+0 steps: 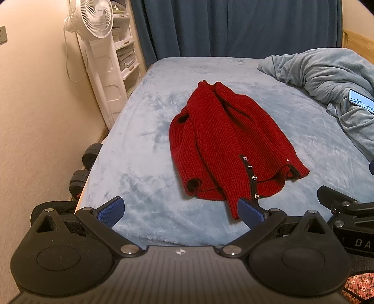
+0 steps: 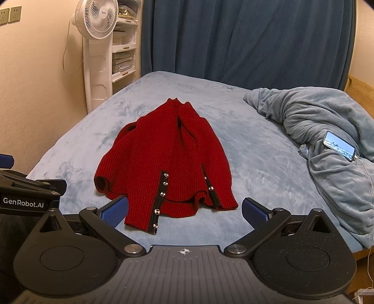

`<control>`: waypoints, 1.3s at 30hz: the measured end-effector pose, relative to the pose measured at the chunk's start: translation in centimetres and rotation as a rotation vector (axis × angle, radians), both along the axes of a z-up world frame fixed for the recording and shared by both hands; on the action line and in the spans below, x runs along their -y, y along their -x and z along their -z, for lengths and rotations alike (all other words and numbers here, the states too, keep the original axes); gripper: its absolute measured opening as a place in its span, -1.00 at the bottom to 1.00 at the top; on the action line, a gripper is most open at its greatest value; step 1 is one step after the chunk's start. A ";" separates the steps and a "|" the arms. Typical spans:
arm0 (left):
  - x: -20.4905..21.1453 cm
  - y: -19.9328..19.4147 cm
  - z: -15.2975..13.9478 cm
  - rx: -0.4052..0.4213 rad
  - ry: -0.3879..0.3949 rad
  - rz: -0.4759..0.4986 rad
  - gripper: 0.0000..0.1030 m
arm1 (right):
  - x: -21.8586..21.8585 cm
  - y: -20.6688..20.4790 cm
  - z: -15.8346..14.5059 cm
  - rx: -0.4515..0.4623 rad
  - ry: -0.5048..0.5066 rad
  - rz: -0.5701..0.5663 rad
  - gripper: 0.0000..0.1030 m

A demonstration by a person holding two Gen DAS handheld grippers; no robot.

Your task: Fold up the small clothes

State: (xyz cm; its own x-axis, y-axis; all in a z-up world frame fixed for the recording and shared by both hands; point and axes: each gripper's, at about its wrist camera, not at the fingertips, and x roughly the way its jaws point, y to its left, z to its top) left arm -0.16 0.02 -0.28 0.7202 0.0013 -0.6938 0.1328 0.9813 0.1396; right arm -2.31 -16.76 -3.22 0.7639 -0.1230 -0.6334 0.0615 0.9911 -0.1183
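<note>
Blue plush bed (image 1: pixel 145 121): seen under a pale blue fleece cover, filling most of both views; it carries everything named below except the fan.
Dark blue curtain (image 1: pixel 233 28): hung behind the far end of the bed, reaching down to its edge.
Crumpled blanket (image 2: pixel 315 131): heaped in grey-blue folds on the right side of the bed, well apart from the garment.
White standing fan (image 2: pixel 100 18): placed against the wall at the bed's left, beside a white shelf unit stacked with papers.
Red knitted cardigan (image 1: pixel 224 140): laid near the middle of the bed, loosely gathered rather than flat, with its narrow neck end pointed toward the curtain and its wider hem toward the cameras; black plackets with small metal snaps are shown at the hem, and a rolled sleeve opening is seen at its left edge.
Left tongs (image 1: pixel 181 210): held spread wide apart with nothing between the blue pads; the right-hand pad is seen just at the cardigan's nearest hem corner, though contact cannot be told.
Right tongs (image 2: pixel 185 210): likewise spread wide and gripping nothing; the left-hand pad is seen close beside the near placket, the other over bare cover.
Phone (image 2: pixel 339 146): rested on the blanket with its screen lit, a white cable led from its lower end.
</note>
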 end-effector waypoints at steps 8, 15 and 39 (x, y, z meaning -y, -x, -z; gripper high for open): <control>0.0 0.0 0.0 -0.001 -0.001 -0.001 0.99 | 0.0 0.0 0.0 -0.002 0.001 -0.001 0.98; 0.0 0.0 0.0 -0.001 0.000 -0.001 0.99 | 0.0 0.0 0.0 -0.002 0.001 -0.001 0.98; 0.7 -0.2 0.1 -0.003 -0.005 0.007 0.99 | 0.4 -0.3 0.6 -0.013 0.003 -0.007 0.98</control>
